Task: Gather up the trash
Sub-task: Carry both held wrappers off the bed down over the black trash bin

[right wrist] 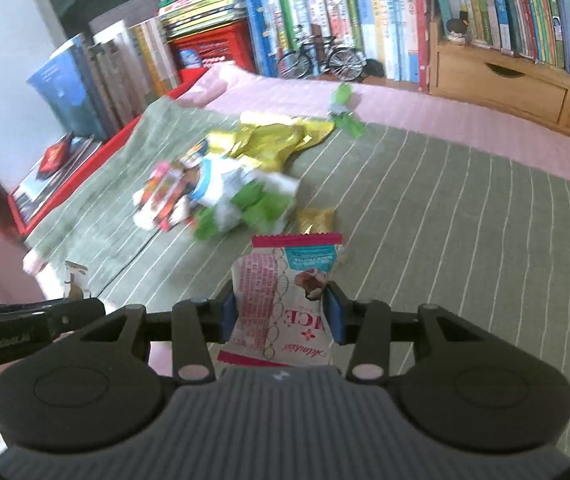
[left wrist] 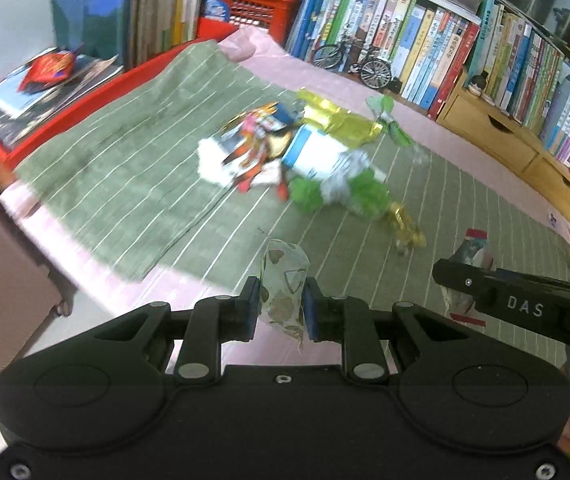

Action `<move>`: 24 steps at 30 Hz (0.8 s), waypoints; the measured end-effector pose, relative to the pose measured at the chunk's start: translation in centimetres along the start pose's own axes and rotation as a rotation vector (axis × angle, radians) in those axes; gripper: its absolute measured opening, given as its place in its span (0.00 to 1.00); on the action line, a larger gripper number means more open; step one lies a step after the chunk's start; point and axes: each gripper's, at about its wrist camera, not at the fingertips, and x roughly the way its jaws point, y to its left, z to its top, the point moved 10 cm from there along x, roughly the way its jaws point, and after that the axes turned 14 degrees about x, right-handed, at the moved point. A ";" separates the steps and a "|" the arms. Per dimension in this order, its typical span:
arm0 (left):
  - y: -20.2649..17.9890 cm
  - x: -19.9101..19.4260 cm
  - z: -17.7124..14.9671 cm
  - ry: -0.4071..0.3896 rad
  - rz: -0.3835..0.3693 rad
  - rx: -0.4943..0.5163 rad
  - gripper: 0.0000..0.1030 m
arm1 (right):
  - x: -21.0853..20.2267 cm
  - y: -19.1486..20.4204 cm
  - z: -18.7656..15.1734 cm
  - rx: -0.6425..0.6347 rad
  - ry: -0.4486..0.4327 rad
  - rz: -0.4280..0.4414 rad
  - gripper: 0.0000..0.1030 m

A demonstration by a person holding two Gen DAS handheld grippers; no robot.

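Observation:
My left gripper (left wrist: 281,306) is shut on a clear wrapper with brown heart prints (left wrist: 283,284), held above the near edge of the green striped cloth (left wrist: 125,176). My right gripper (right wrist: 283,314) is shut on a pink and white snack packet (right wrist: 285,300). A heap of wrappers (left wrist: 297,152) lies on the cloth ahead: colourful packets, a white and blue one, gold foil and green pieces. That same heap (right wrist: 225,188) appears blurred in the right wrist view, with a small gold wrapper (right wrist: 316,219) just beyond the packet. The right gripper (left wrist: 525,300) shows at the left view's right edge.
A red tray (left wrist: 25,120) with magazines and a red packet sits at the left. Rows of books (left wrist: 425,40), a red crate (left wrist: 249,8), two model bicycles (right wrist: 319,60) and a wooden drawer unit (right wrist: 505,80) line the back. Pink cloth (right wrist: 425,108) lies under the green one.

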 end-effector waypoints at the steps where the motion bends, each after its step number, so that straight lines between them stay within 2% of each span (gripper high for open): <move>1: 0.4 -0.7 -0.8 0.000 -0.001 -0.006 0.21 | -0.5 0.6 -0.9 -0.006 0.009 0.010 0.47; 13: 5.0 -5.2 -11.9 0.055 0.009 -0.066 0.21 | -3.5 6.6 -11.0 -0.088 0.113 0.076 0.49; 16: 5.6 -5.0 -15.0 0.089 0.010 -0.082 0.21 | -3.2 7.3 -13.5 -0.102 0.161 0.099 0.49; 24: 6.3 -2.5 -22.7 0.195 -0.010 -0.123 0.21 | -0.6 7.6 -19.6 -0.160 0.275 0.081 0.50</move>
